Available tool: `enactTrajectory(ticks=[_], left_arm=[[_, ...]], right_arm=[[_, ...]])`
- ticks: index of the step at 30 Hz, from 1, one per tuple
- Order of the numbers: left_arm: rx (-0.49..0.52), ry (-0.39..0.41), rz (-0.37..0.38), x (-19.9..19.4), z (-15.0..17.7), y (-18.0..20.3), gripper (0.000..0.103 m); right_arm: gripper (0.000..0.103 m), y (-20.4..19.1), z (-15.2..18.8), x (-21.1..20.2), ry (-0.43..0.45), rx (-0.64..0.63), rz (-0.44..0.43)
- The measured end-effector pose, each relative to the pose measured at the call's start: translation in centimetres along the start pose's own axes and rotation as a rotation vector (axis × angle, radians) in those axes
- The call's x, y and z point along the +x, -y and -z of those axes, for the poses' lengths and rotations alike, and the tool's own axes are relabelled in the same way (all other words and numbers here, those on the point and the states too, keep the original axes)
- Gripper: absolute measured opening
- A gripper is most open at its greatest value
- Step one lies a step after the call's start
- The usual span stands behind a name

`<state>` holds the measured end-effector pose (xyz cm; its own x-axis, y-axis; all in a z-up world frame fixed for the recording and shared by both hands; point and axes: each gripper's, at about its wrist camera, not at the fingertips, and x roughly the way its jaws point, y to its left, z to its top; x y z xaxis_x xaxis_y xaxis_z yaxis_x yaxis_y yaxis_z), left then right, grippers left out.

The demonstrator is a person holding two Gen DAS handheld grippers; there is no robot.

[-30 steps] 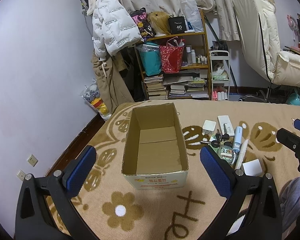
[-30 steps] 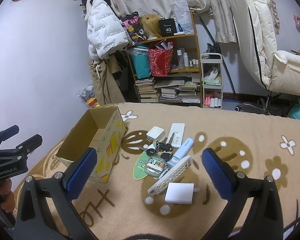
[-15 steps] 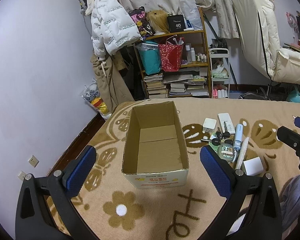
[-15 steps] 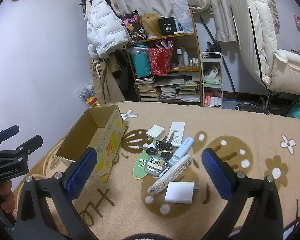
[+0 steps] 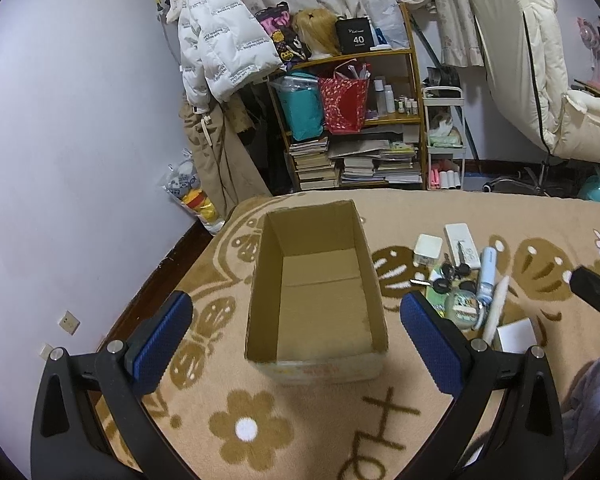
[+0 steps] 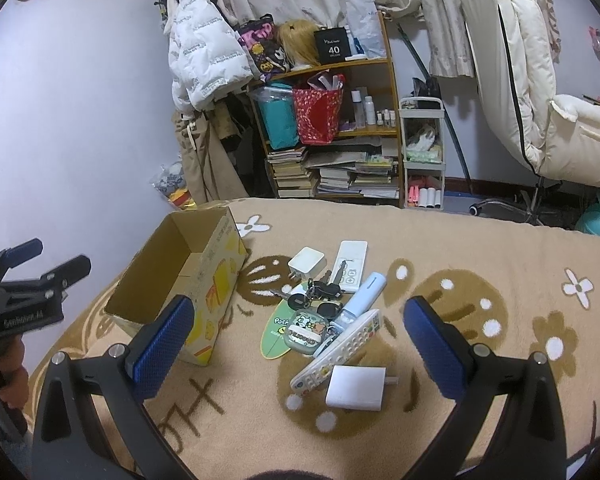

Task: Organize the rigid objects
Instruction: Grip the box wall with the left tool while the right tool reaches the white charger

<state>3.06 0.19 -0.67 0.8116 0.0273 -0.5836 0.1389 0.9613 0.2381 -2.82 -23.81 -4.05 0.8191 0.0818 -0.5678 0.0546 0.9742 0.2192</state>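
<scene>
In the left wrist view the left gripper [image 5: 296,344] fills the bottom of the frame, its blue pads spread wide apart with nothing between them. Just past it, at frame centre, the box [image 5: 316,356] stands open and empty on the blanket [image 5: 260,432].

In the right wrist view the right gripper [image 6: 300,344] also gapes, holding nothing. Between its fingers, low centre, lies a white charger [image 6: 355,388], touching the remote [image 6: 342,350]. Beyond these a round case [image 6: 304,333] rests on a green card [image 6: 274,334], with keys [image 6: 320,296], a blue tube [image 6: 364,296], a second charger [image 6: 306,262] and a white bank [image 6: 351,266] farther back. A shelf [image 6: 332,136] stands at top centre.
</scene>
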Motion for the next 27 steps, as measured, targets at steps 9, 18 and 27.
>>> enactTrajectory(ticks=[9, 18, 27], left_arm=[[-0.037, -0.115, 0.024, 5.4, -1.7, -1.4, 0.103], [-0.049, -0.297, 0.052, 11.4, -1.4, -3.0, 0.103], [-0.142, -0.399, 0.071, 16.4, -0.7, -5.4, 0.103]], right_arm=[[0.103, 1.7, -0.6, 3.3, -0.069, 0.031, 0.017], [0.103, 3.4, -0.3, 5.9, -0.164, 0.076, 0.045], [0.103, 4.8, 1.2, 9.0, -0.266, 0.102, 0.087]])
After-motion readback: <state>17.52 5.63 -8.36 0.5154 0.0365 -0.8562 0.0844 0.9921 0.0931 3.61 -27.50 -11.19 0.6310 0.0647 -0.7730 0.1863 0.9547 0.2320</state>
